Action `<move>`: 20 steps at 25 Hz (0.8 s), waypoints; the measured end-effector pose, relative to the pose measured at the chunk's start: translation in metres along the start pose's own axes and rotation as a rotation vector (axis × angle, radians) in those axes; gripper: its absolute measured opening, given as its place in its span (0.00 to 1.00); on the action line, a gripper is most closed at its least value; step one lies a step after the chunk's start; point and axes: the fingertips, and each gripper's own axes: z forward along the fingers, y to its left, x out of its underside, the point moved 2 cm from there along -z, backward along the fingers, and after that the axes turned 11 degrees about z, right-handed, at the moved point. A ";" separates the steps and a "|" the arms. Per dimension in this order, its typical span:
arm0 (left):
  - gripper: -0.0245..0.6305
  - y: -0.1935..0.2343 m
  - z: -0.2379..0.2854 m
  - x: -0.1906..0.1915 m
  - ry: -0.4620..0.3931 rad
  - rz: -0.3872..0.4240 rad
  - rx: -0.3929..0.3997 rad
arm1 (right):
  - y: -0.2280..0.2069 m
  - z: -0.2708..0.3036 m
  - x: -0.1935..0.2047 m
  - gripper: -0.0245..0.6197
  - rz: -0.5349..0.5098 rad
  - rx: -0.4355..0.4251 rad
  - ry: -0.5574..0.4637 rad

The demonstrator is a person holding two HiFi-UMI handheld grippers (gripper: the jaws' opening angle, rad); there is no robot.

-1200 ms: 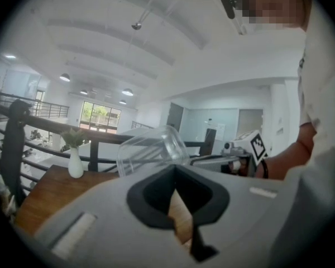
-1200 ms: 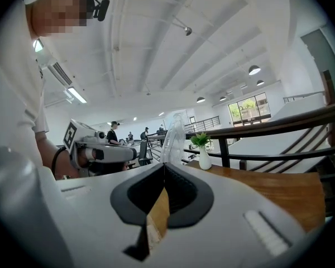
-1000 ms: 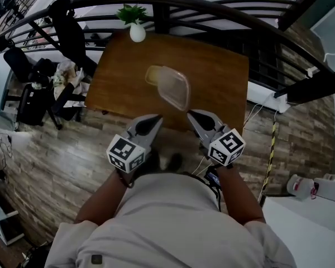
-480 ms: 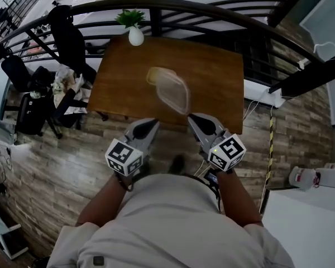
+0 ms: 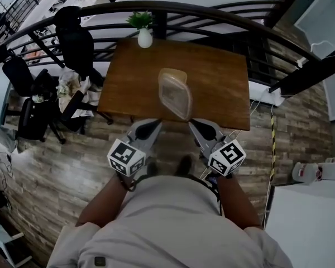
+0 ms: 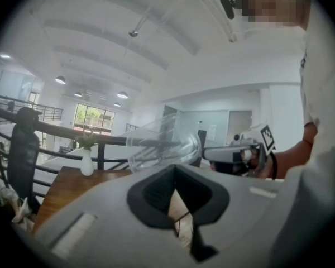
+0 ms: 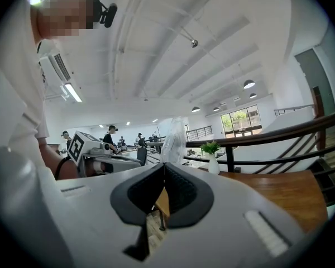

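Clear plastic container [image 5: 175,94]: hangs in the air over the near part of the tabletop [image 5: 223,88], pinched at its near end by the right claw [image 5: 196,125]. Runs lengthwise away from the person, far end pointing toward the white vase [image 5: 144,38]. Shows edge-on in the right gripper view. Left claw [image 5: 154,125]: pressed together, empty, just beside the container's near end.

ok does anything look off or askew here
The clear plastic container is not resting on the wooden table: the right tool pinches its edge and it hangs tipped on its side. Nothing looks spilled or damaged.
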 end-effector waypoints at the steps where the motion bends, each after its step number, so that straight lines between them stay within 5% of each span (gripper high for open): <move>1: 0.04 0.002 -0.007 0.002 0.000 0.002 0.005 | 0.008 0.003 0.003 0.05 0.002 0.006 0.000; 20: 0.04 0.015 -0.082 0.001 -0.034 0.049 0.097 | 0.097 0.025 0.026 0.05 -0.011 0.087 -0.059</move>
